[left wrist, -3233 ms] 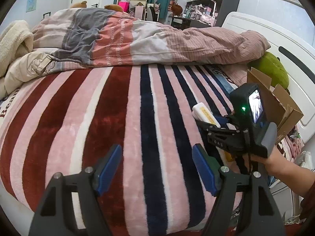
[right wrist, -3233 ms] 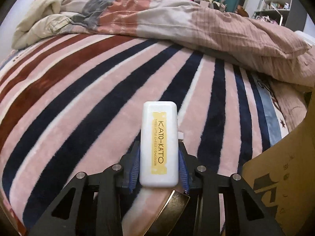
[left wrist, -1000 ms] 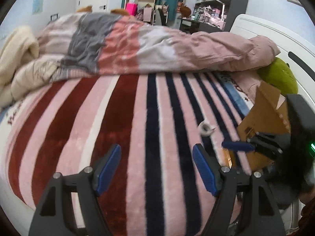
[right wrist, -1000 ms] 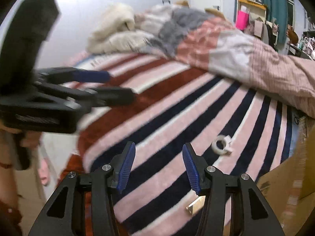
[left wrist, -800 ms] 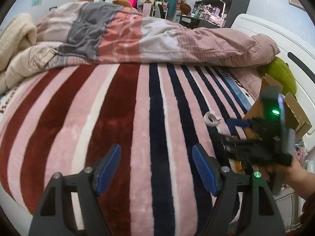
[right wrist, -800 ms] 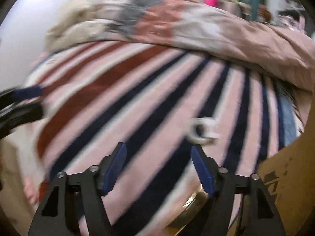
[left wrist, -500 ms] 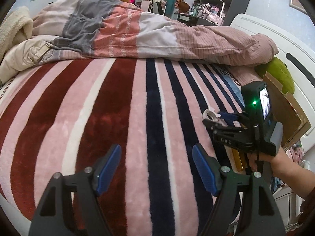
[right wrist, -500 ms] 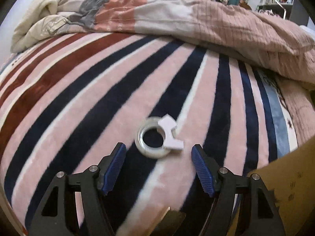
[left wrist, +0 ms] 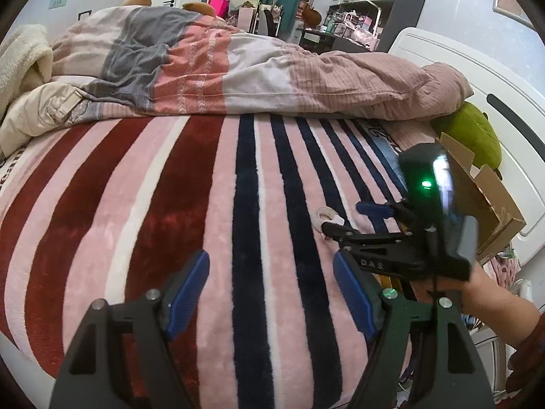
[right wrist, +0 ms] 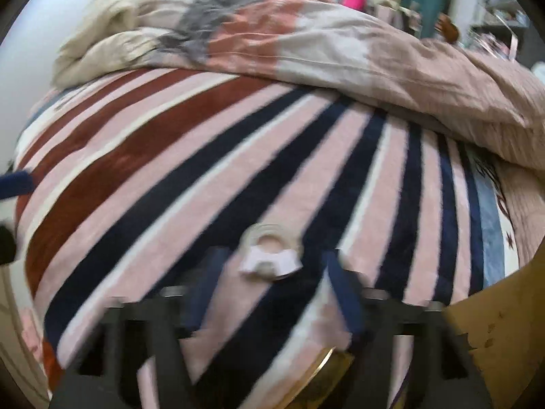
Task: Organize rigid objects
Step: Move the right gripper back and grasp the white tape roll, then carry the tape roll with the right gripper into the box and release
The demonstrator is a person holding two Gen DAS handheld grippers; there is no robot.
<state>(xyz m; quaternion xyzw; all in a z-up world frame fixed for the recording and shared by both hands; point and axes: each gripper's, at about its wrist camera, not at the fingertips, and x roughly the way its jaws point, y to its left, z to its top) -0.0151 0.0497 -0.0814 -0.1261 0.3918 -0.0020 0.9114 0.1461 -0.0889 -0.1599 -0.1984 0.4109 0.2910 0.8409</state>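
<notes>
A clear roll of tape with a white tab lies flat on the striped blanket; it also shows in the left wrist view. My right gripper is open, its blue fingers either side of the roll, not touching it; in the left wrist view it reaches in from the right. My left gripper is open and empty, low over the blanket's near part. A cardboard box stands at the bed's right edge.
A gold-edged flat object lies under my right gripper beside the box. A bunched duvet fills the far half of the bed. A green plush and white headboard are at the right.
My right gripper no longer holds the white KATO-KATO case. It swung back over the blanket and moved forward, so the tape roll now sits between its open fingers. Left gripper has hardly moved.
</notes>
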